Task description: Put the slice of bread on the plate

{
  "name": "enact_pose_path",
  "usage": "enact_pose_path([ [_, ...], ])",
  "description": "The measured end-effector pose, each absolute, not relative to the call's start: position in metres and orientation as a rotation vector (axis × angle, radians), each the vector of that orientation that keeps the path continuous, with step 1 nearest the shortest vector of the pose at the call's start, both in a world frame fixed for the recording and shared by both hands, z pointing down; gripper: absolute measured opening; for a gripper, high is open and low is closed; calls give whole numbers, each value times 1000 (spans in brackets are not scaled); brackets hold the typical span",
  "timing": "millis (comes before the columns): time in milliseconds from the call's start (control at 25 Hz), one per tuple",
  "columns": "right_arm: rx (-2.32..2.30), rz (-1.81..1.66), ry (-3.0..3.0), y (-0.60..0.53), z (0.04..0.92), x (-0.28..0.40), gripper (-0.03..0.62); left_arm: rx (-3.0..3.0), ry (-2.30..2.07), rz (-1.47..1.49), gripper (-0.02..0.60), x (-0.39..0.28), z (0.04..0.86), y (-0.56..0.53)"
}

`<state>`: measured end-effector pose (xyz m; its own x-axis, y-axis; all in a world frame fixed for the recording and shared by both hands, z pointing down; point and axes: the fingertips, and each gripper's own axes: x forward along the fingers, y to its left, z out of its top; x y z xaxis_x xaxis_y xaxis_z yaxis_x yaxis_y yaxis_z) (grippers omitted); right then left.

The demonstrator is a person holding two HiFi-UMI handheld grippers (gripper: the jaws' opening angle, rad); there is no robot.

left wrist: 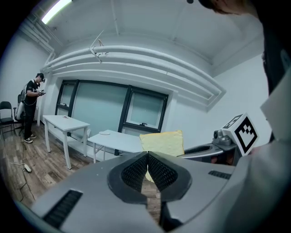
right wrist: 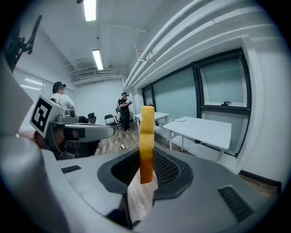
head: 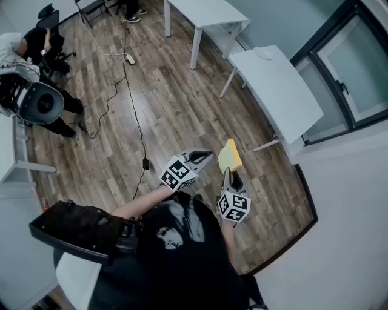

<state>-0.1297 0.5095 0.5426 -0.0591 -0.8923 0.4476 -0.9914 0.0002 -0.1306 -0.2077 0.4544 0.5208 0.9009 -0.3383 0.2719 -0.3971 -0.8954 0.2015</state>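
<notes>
A yellow slice of bread stands upright, on edge, in my right gripper, held in the air over the wood floor. In the right gripper view the slice shows edge-on, and the right gripper is shut on its lower part. My left gripper is just left of it, shut with nothing in it. In the left gripper view the left gripper has its pads touching, and the bread shows beyond them. A white plate lies on the nearer white table ahead, plate and plate in the gripper views.
A second white table stands farther back. A window runs along the right wall. Cables and a power strip lie on the floor. A seated person and chairs are at the far left, and a person stands far off.
</notes>
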Motion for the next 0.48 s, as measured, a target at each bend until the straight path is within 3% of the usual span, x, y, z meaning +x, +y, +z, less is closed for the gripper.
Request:
enact_pose_path([
  [280, 1966, 681, -2041, 505, 563, -159, 89, 2761, -437, 401, 6, -221, 553, 453],
  [480, 1939, 742, -2036, 483, 574, -144, 89, 2707, -451, 393, 6, -208, 564, 429],
])
